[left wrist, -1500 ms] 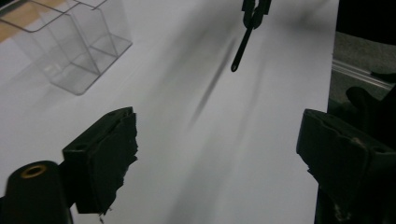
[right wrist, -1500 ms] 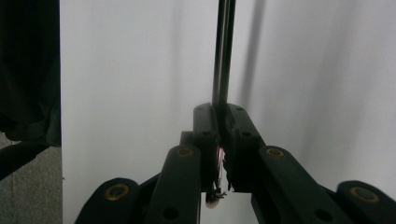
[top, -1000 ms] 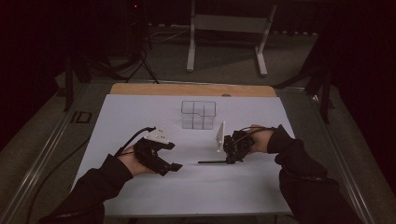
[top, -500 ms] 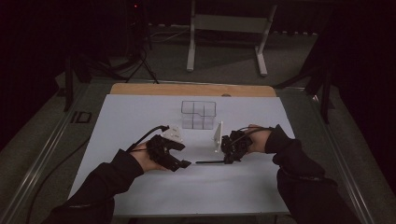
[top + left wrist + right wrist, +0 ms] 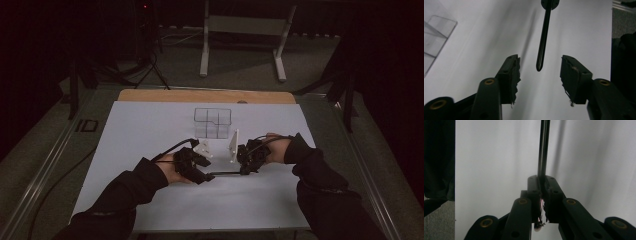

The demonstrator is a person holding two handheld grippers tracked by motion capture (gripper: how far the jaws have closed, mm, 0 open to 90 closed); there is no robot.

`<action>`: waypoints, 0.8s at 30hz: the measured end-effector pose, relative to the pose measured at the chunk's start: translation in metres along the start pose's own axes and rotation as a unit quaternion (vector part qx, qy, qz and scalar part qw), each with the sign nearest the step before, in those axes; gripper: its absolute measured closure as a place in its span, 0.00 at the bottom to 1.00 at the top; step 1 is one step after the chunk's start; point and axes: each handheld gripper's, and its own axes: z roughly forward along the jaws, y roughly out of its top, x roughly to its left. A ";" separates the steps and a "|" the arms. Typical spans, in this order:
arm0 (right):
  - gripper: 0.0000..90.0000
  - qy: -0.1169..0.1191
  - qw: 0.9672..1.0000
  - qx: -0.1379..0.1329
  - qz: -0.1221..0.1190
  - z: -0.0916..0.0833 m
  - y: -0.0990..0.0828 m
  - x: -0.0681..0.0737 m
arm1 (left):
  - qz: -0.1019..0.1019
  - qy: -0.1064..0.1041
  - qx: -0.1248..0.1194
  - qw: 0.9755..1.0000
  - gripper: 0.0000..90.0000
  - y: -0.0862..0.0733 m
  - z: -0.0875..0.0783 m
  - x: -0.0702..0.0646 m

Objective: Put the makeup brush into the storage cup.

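Two grippers: right gripper [image 5: 541,195] clamping half-hidden thin black rod [image 5: 543,42], left gripper [image 5: 540,75] agape.

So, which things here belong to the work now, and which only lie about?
In use:
- thin black rod, clamped in the right gripper
- left gripper, open, its jaws either side of the rod's free tip

Lying about:
- clear compartment box on the white table
- metal stand behind

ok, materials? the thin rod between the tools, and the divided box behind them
Rod: dark and glossy, a highlight runs its length; could be metal or hard plastic, can't tell which. The right tool clamps one end.
Divided box: clear rigid plastic by the look, since the white table cover shows through its walls.
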 end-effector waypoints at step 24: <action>0.93 -0.002 1.000 -0.002 -0.010 -0.002 0.004 0.002 | 0.029 -0.020 0.040 0.999 0.93 0.009 0.032 0.000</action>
